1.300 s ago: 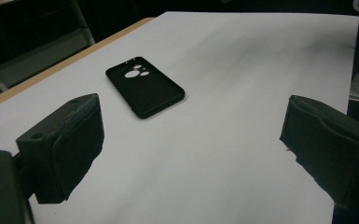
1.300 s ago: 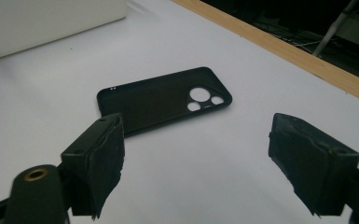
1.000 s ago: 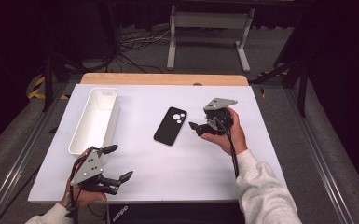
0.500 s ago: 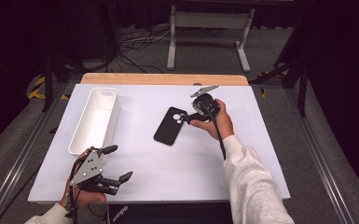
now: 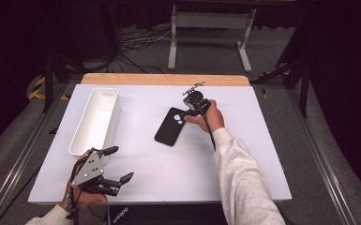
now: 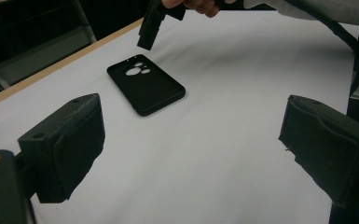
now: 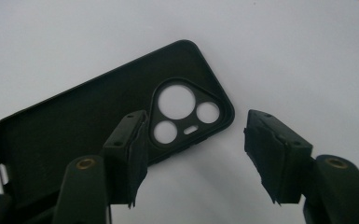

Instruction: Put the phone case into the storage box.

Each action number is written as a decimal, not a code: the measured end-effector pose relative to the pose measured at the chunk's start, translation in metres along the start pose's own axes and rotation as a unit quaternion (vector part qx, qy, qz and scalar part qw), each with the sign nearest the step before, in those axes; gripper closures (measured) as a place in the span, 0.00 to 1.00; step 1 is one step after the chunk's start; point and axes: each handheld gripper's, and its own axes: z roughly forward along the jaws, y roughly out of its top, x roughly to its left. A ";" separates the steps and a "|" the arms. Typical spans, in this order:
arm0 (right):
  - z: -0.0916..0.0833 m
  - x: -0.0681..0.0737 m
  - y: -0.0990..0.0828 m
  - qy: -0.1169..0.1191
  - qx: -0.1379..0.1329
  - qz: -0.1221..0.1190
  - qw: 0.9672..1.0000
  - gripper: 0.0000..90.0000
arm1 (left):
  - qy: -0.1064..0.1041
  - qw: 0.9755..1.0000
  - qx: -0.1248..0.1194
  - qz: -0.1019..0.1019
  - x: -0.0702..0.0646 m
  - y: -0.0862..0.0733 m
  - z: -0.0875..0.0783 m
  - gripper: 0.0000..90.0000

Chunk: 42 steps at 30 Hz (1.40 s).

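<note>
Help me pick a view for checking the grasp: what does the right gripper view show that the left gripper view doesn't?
Right gripper view: inside of the black phone case, open side up, camera cut-outs close up; right gripper jaws apart astride its camera-end corner, having just been closing, pads not pressing. Left gripper view: left gripper jaws wide apart with nothing between, the whole case flat, a jaw of the other gripper above its camera end. Both: the case on the white table.
</note>
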 end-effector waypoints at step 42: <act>0.042 -0.023 0.007 -0.019 0.038 0.079 0.996 0.90 | -0.009 1.000 0.015 -0.016 -0.002 -0.007 -0.002 0.08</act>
